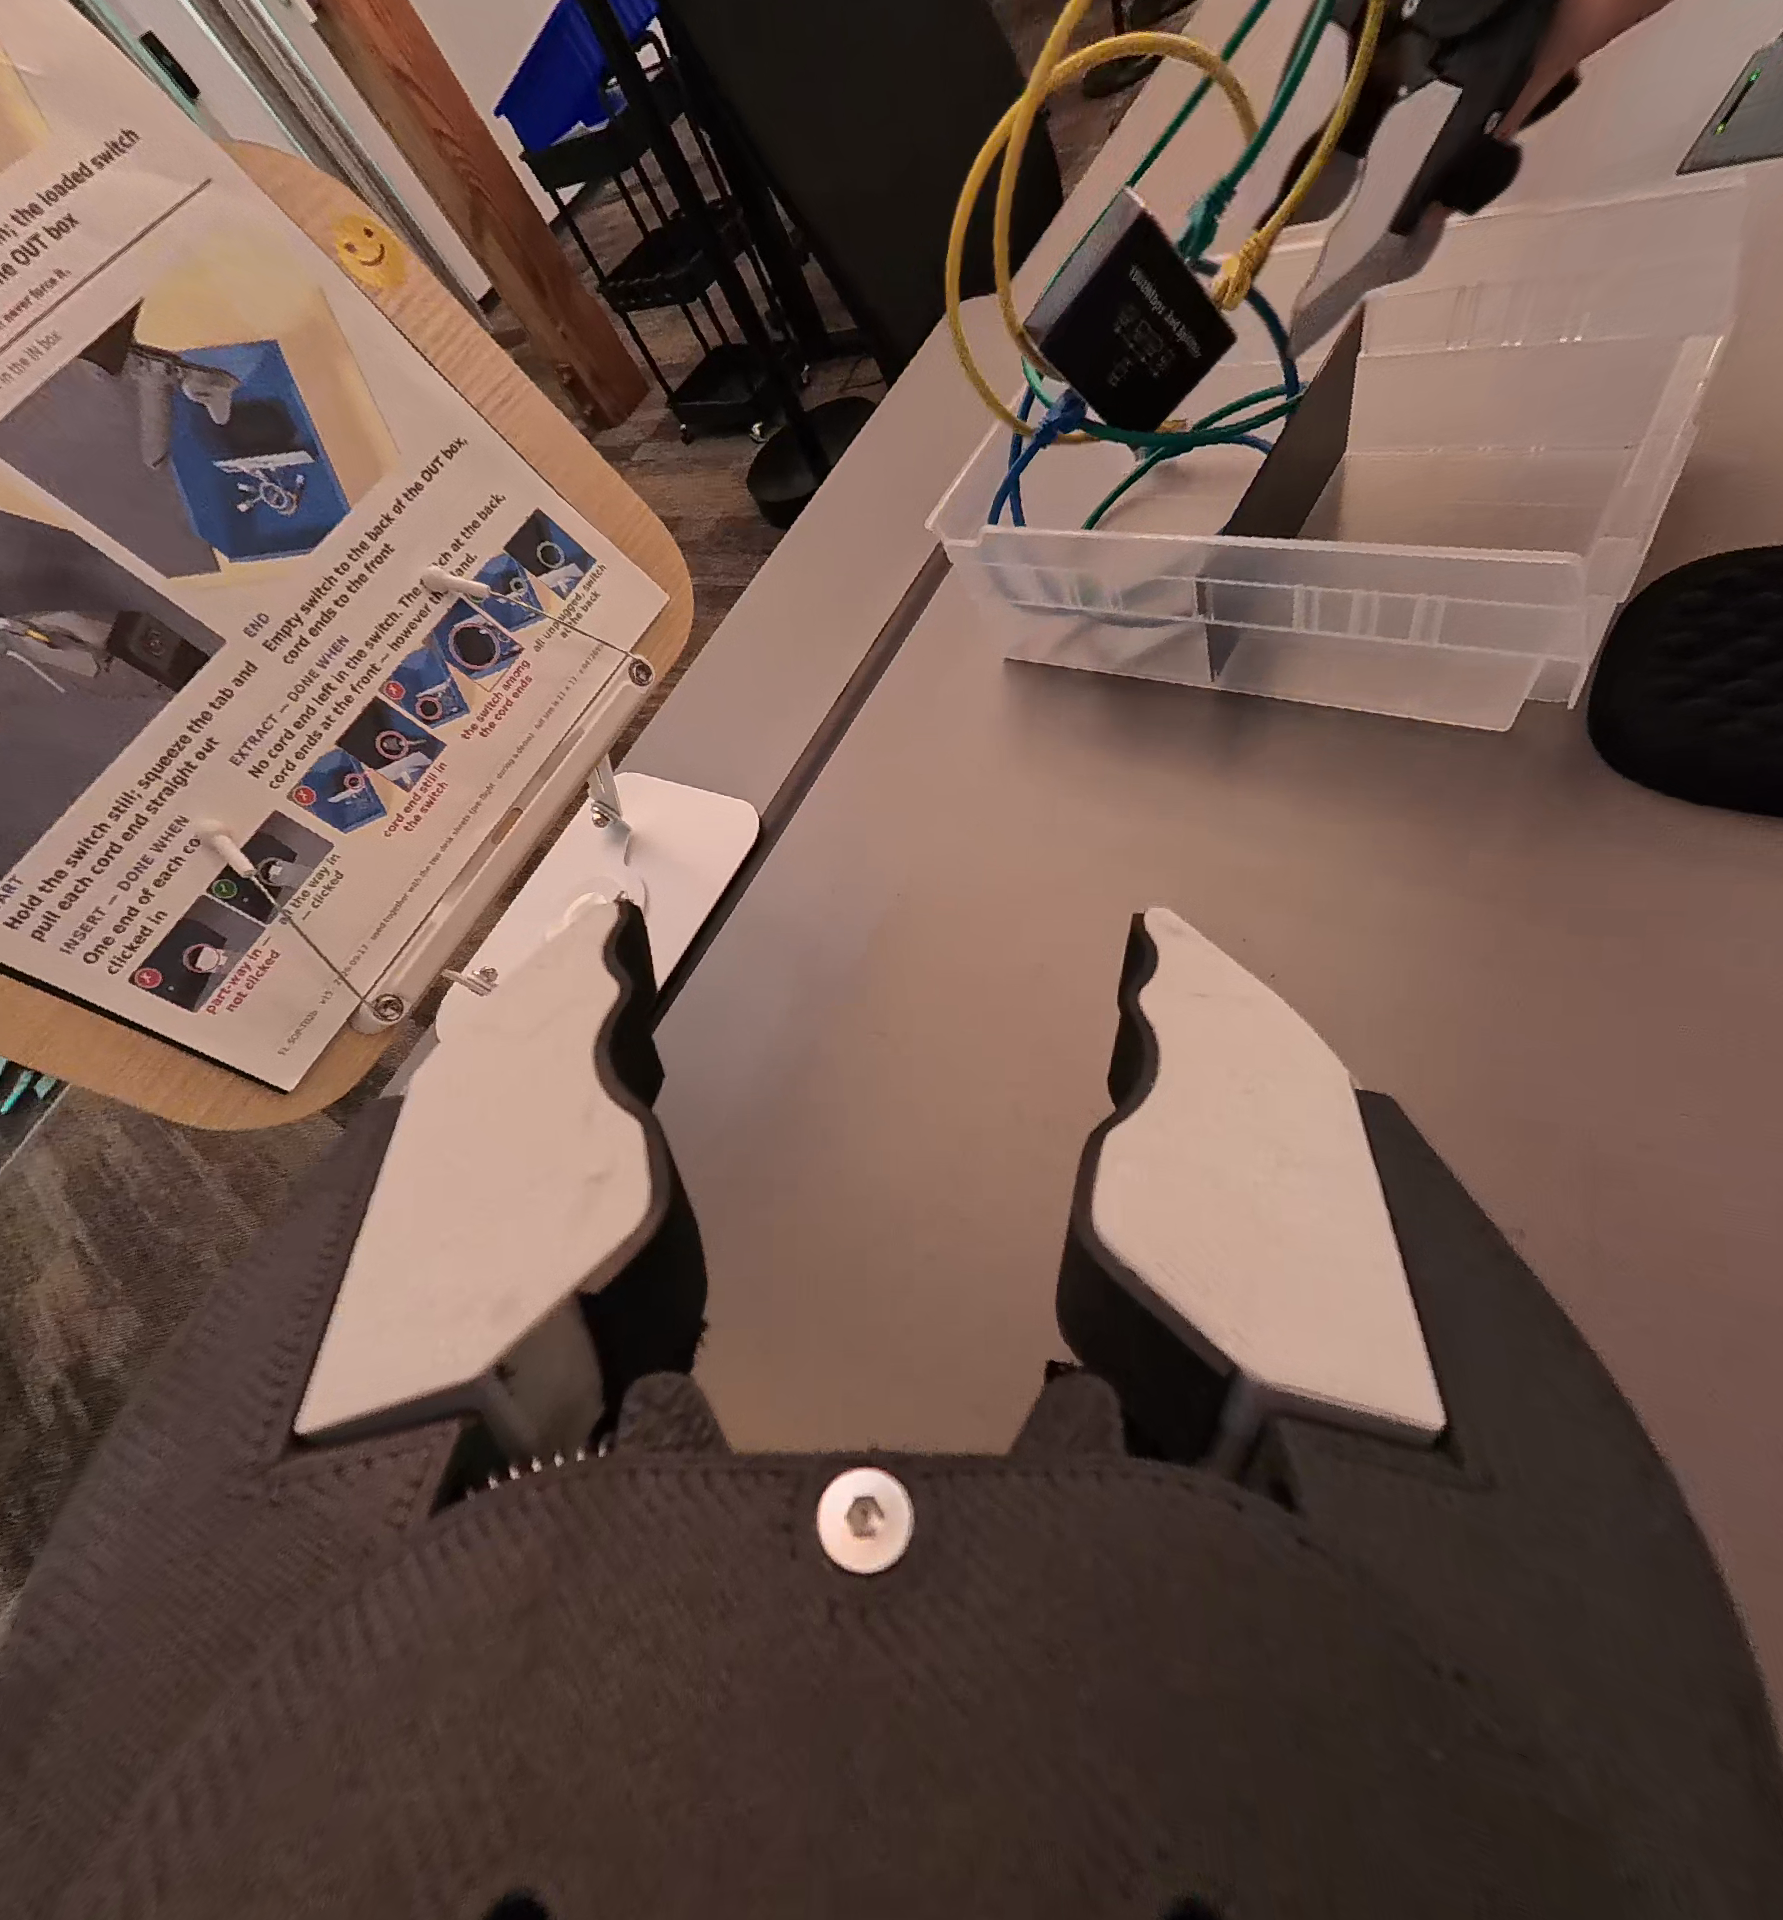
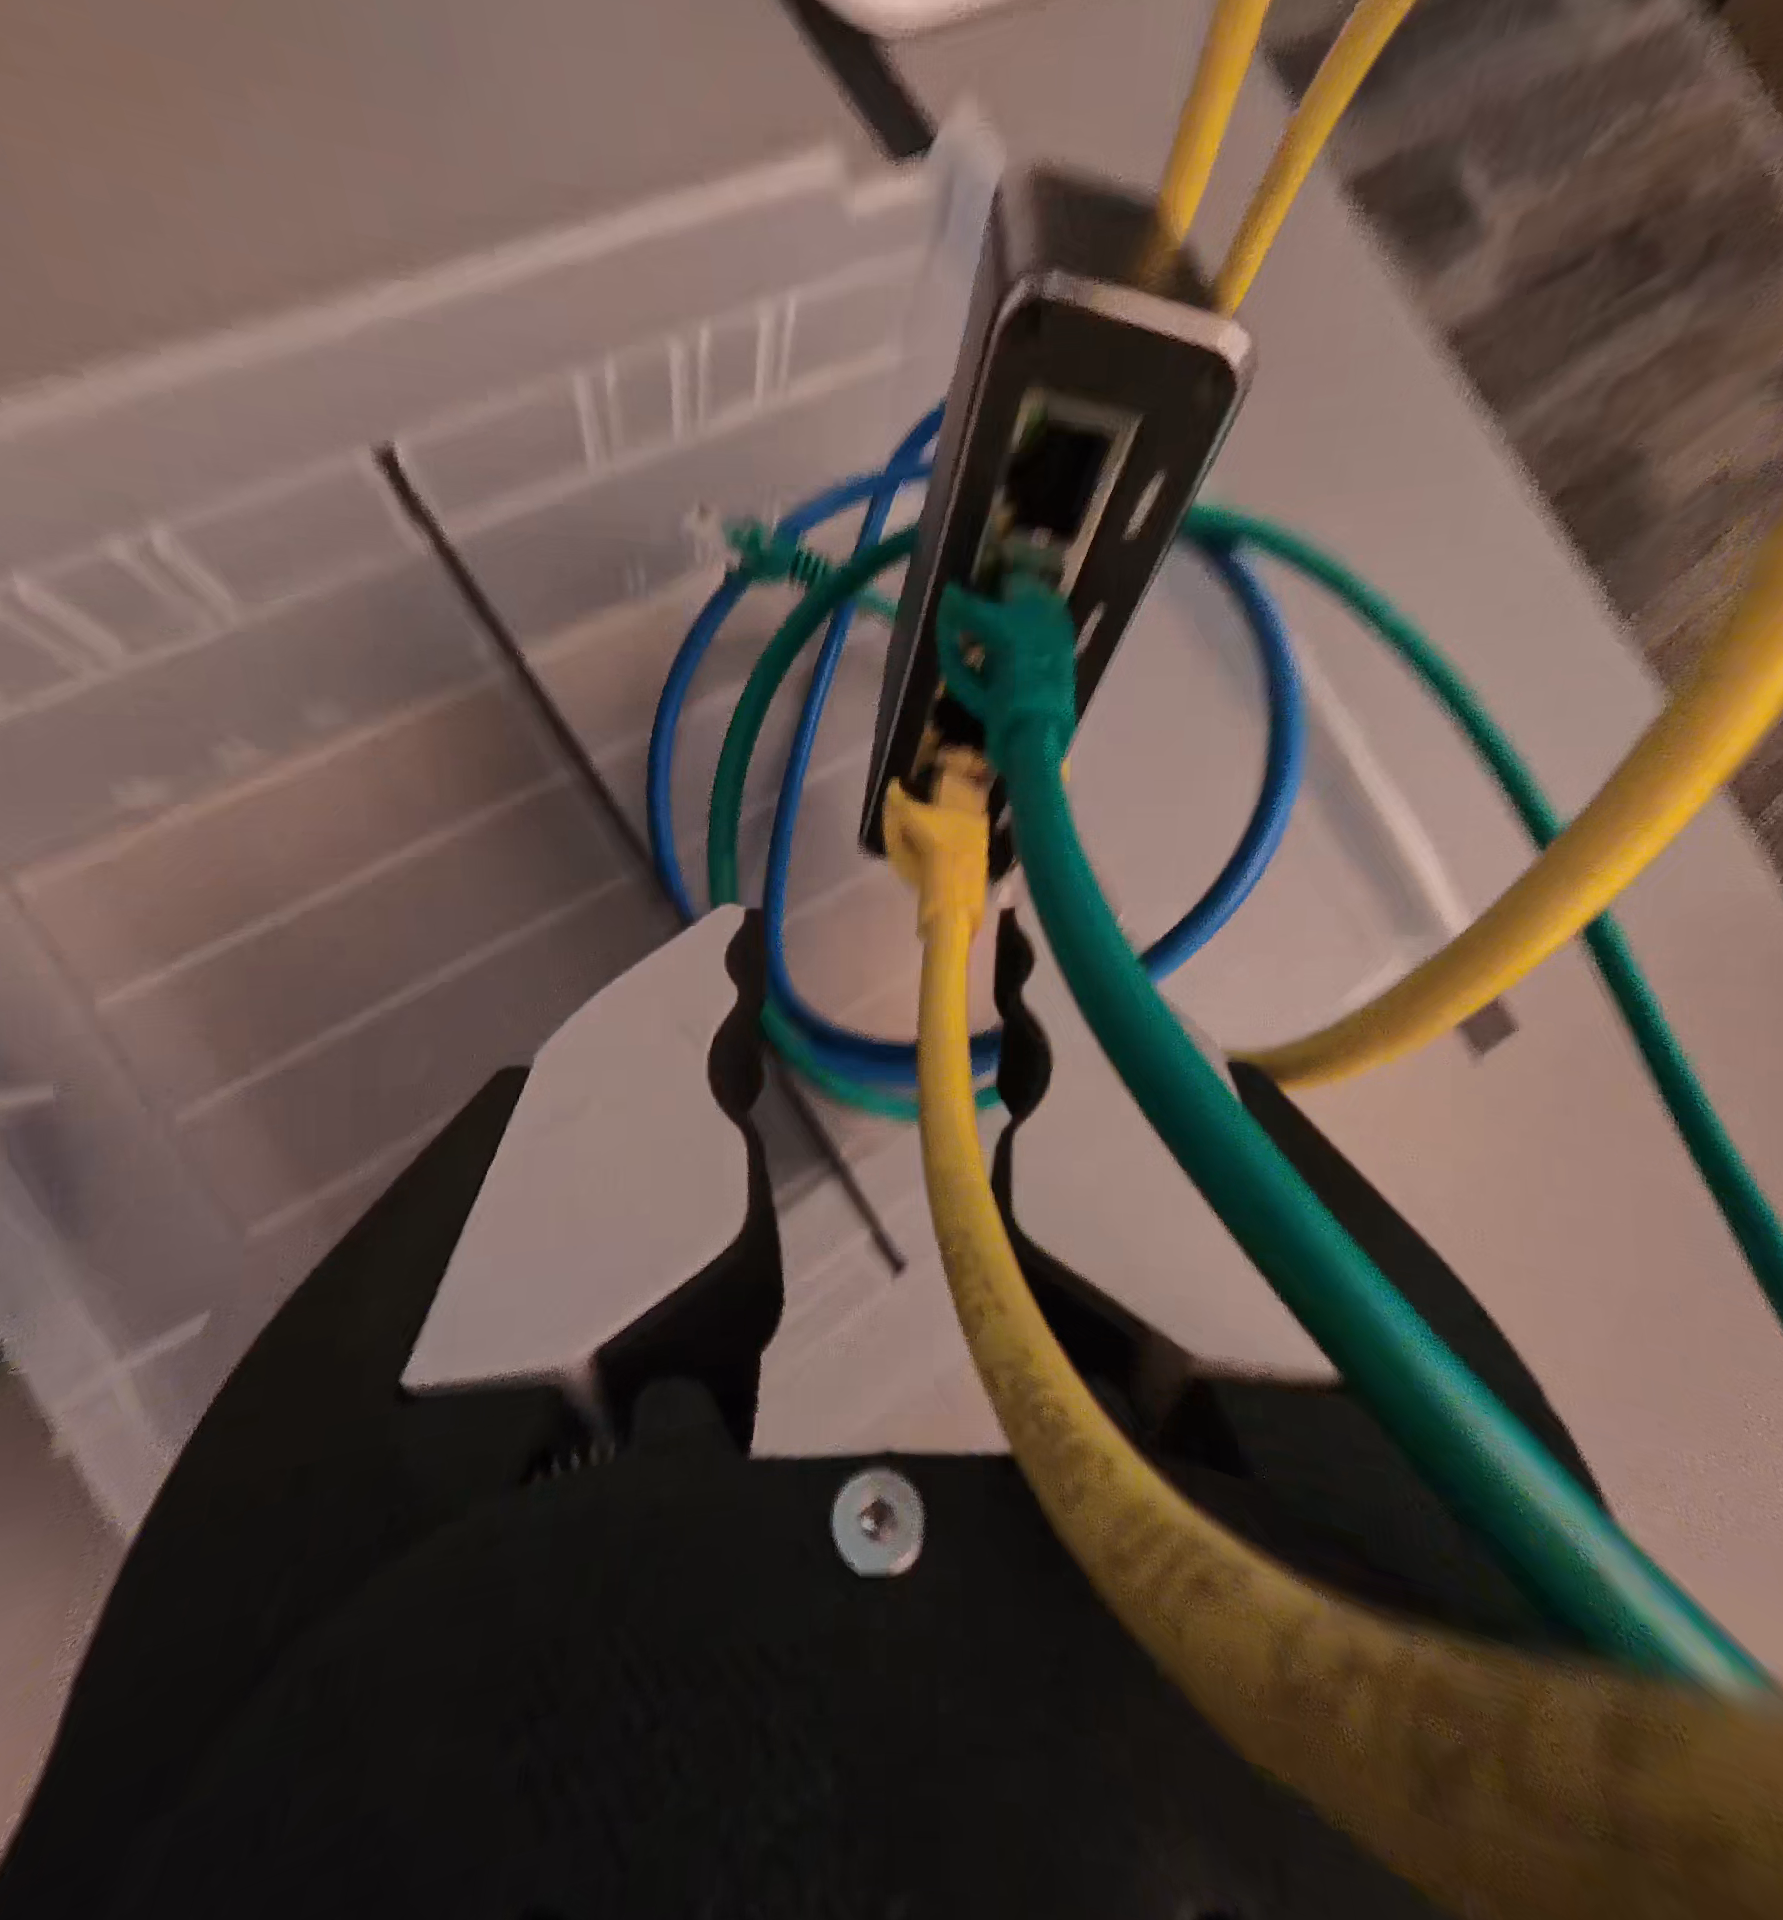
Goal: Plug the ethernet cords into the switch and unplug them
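Note:
The small black switch (image 1: 1126, 322) hangs in the air over the clear bin (image 1: 1282, 623), held up by a yellow cord (image 1: 970, 208) and a green cord (image 1: 1178, 436) plugged into it. In the right wrist view the switch (image 2: 1063, 540) shows one empty port above the green plug (image 2: 1012, 644) and yellow plug (image 2: 944, 831). Both cords drape back over my right gripper (image 2: 876, 935), whose jaws stand apart. A blue cord (image 2: 679, 727) lies coiled in the bin (image 2: 243, 727). My left gripper (image 1: 887, 925) is open and empty above the grey table (image 1: 1178, 883).
A black divider (image 1: 1292, 457) stands in the bin. A wooden board with an instruction sheet (image 1: 243, 623) stands on a white base (image 1: 679, 831) at the table's left edge. A black mesh pad (image 1: 1728, 675) lies at the right, and a grey device (image 1: 1770, 104) at the far right. Some 40 centimetres of space lies between my two pairs of fingers.

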`<state>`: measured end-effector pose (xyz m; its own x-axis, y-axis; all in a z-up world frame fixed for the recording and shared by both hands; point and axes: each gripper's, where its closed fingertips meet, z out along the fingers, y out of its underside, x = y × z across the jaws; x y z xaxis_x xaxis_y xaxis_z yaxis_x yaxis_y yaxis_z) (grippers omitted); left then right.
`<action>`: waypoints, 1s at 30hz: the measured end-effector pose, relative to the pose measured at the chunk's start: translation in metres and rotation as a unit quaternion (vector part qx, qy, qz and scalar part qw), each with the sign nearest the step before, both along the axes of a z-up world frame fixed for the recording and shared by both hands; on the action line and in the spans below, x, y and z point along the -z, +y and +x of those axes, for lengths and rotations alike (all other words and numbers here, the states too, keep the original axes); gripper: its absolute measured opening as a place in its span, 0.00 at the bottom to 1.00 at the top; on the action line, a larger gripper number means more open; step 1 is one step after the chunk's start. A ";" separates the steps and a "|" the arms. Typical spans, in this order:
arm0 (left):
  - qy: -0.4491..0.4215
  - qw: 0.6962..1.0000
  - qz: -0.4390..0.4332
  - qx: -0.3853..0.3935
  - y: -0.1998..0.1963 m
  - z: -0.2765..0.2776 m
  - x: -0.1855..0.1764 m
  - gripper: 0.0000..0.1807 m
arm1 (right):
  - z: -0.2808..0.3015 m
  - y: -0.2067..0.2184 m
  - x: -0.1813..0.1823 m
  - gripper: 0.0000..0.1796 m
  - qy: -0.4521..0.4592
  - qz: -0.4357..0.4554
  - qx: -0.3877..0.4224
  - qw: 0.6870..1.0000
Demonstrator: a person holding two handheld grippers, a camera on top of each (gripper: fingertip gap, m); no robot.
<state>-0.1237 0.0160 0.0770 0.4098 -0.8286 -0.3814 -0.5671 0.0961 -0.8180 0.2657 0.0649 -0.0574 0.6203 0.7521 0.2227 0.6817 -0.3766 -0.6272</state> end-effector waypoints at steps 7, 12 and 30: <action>-0.002 1.000 -0.004 0.002 0.000 0.000 0.000 0.47 | 0.029 -0.048 0.021 0.18 -0.036 -0.083 0.032 0.995; 0.009 1.000 -0.008 -0.004 0.002 -0.003 0.004 0.47 | 0.026 -0.079 0.007 0.18 0.022 -0.104 0.036 0.994; 0.021 0.896 -0.120 -0.426 0.043 -0.294 0.015 0.50 | 0.056 -0.098 -0.010 0.40 0.164 -0.121 0.324 0.924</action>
<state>-0.4177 0.0592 0.0617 0.9227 -0.2811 -0.2639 -0.3812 -0.5624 -0.7338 0.3218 -0.0330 -0.0476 0.9620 0.2024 -0.1833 0.0523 -0.7954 -0.6038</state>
